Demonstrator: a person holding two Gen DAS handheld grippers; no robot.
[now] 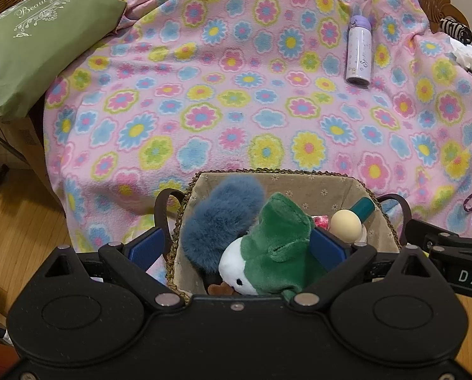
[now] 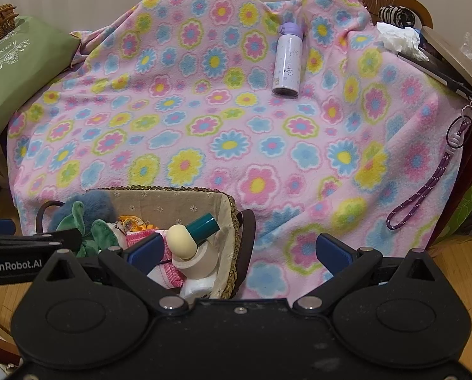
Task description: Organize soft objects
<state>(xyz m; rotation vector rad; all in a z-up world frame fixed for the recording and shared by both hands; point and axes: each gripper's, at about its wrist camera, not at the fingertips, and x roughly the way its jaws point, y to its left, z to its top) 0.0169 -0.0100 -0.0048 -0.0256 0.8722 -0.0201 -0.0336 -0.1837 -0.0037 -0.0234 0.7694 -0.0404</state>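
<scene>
While the green and white plush toy (image 1: 267, 247) is being kept inside the lined wicker basket (image 1: 331, 181), the left claw (image 1: 239, 247) is being held wide open around it, its jaws spread to either side; whether the pads are touching the plush cannot be told. Just beyond the toy, a blue furry soft item (image 1: 223, 218) is being cradled in the same basket, and to the toy's right a cream ball-topped piece (image 1: 346, 224) and a teal tube (image 1: 364, 209) are being housed there too. The right claw (image 2: 236, 253) is being held open and empty, its left finger poised over the basket's right part, its right finger over the floral blanket (image 2: 204, 120). Well ahead of both claws, a lilac bottle (image 2: 286, 60) is lying on the blanket, and a purple lanyard (image 2: 425, 190) is being draped at the right claw's far right. The task is judged nearly finished: the soft things are being gathered in the basket, and no loose plush is being shown on the blanket.
</scene>
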